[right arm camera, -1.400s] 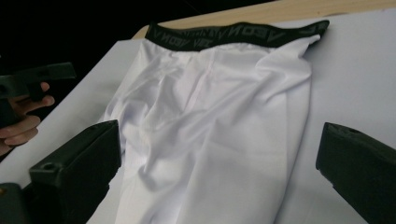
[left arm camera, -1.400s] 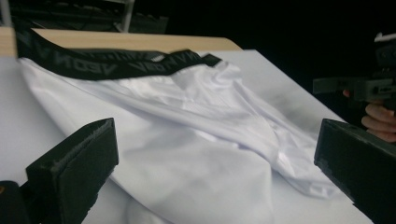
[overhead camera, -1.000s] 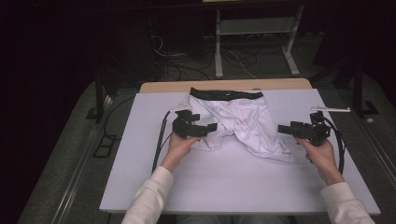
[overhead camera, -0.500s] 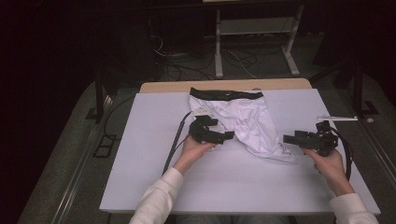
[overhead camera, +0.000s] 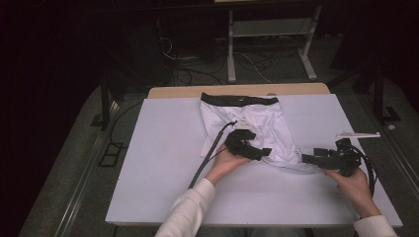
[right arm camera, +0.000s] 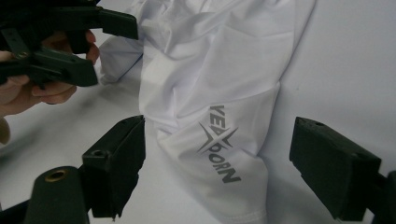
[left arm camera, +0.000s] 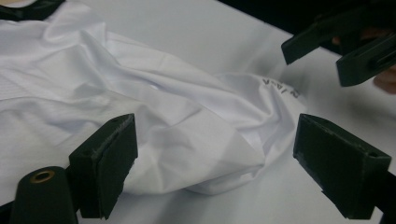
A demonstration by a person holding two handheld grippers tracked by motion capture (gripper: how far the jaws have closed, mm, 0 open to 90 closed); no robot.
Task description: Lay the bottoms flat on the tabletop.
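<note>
White shorts [overhead camera: 257, 123] with a black waistband lie rumpled on the table [overhead camera: 163, 163], waistband at its far edge. One leg hem, bearing grey lettering, trails toward the right edge.

A white table [overhead camera: 163, 163] carries the work, with a thin white stick [overhead camera: 357, 134] lying near its right edge. Beyond the far edge, a metal stand [overhead camera: 269, 34] and loose cables [overhead camera: 197, 74] sit on the dark floor.

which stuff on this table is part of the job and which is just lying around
In the job:
- white shorts, crumpled, black waistband at the far edge
- left hand-held gripper, jaws open over the shorts
- right hand-held gripper, open at the logo leg end

Lying about:
- white stick-like object near the right edge
- metal stand behind the table
</note>
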